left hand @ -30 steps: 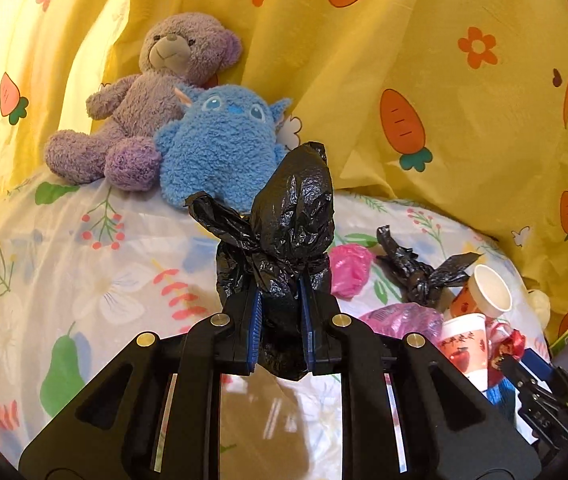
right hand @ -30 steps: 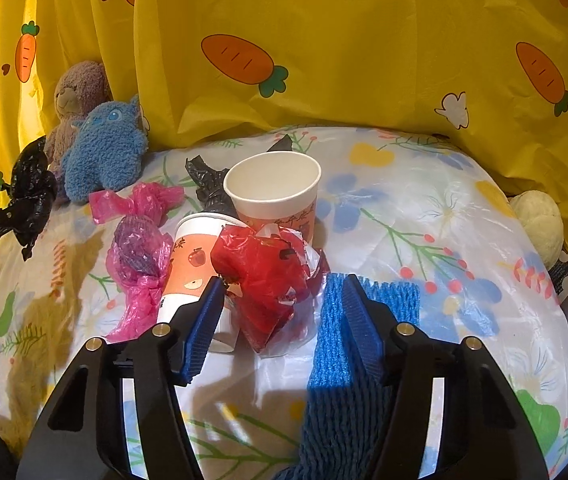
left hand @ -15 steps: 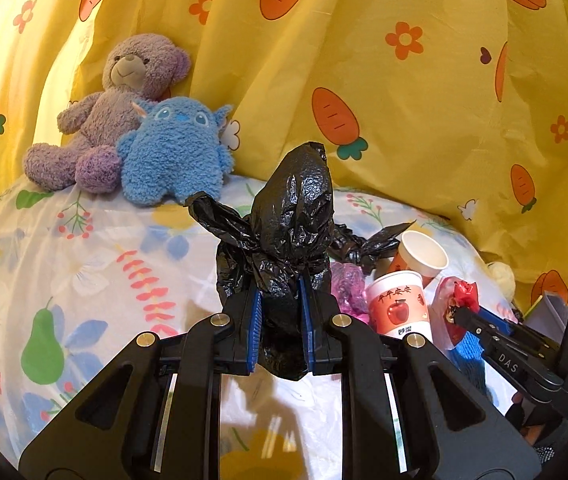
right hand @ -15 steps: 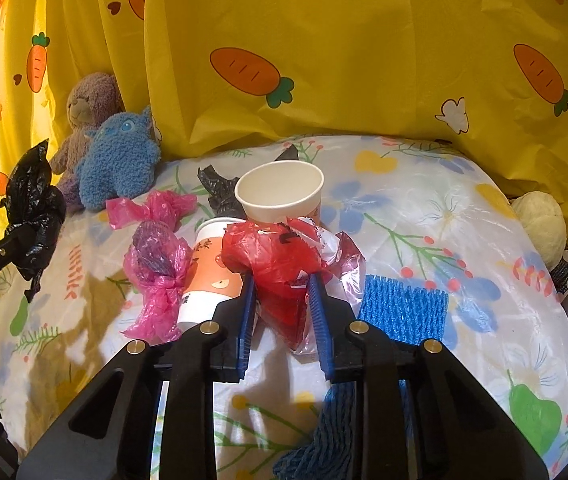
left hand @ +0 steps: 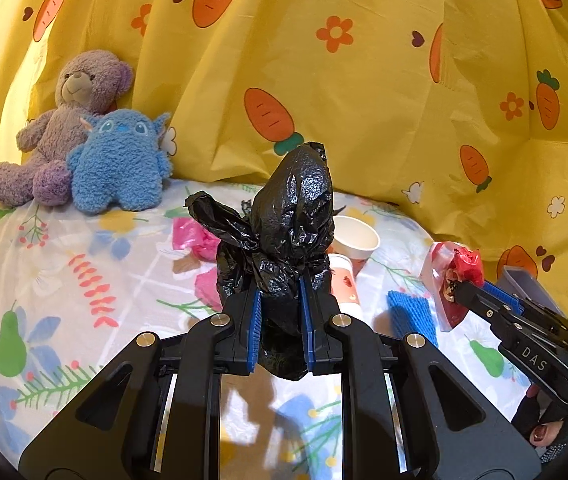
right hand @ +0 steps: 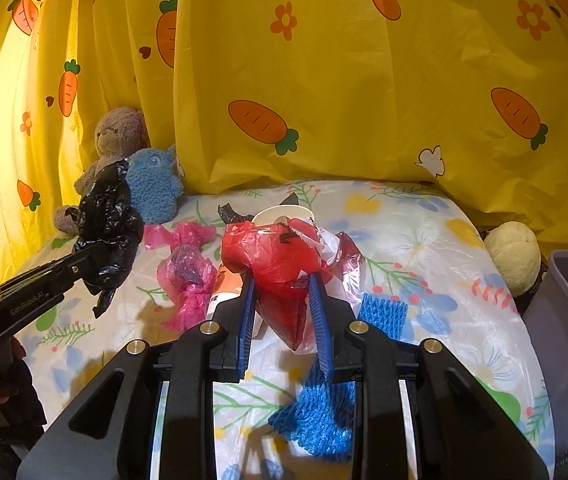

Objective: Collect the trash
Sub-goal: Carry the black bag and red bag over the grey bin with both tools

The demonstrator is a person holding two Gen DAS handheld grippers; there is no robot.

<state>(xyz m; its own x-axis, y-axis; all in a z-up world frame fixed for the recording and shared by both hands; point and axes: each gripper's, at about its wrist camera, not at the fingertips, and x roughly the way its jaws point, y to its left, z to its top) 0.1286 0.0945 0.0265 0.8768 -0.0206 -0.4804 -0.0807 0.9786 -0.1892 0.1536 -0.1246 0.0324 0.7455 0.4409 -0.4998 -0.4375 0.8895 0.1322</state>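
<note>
My left gripper (left hand: 280, 292) is shut on a crumpled black plastic bag (left hand: 289, 232) and holds it above the floral sheet (left hand: 64, 280). That bag (right hand: 110, 216) also shows at the left of the right wrist view. My right gripper (right hand: 282, 292) is shut on a red plastic bag (right hand: 276, 256), lifted off the sheet; the same red bag (left hand: 453, 276) appears at the right of the left wrist view. On the sheet lie pink bags (right hand: 188, 276), two paper cups (left hand: 353, 240), another black bag (right hand: 230, 213) and a blue foam net (right hand: 381, 316).
A purple teddy bear (left hand: 72, 120) and a blue plush (left hand: 122, 160) sit at the back left against the yellow carrot curtain (left hand: 363, 80). A cream plush (right hand: 513, 254) lies at the right edge. A grey bin (right hand: 567, 340) stands at the far right.
My right gripper closed on the red bag and lifted it off the sheet. The left gripper carried the black bag to the right, toward the cups.
</note>
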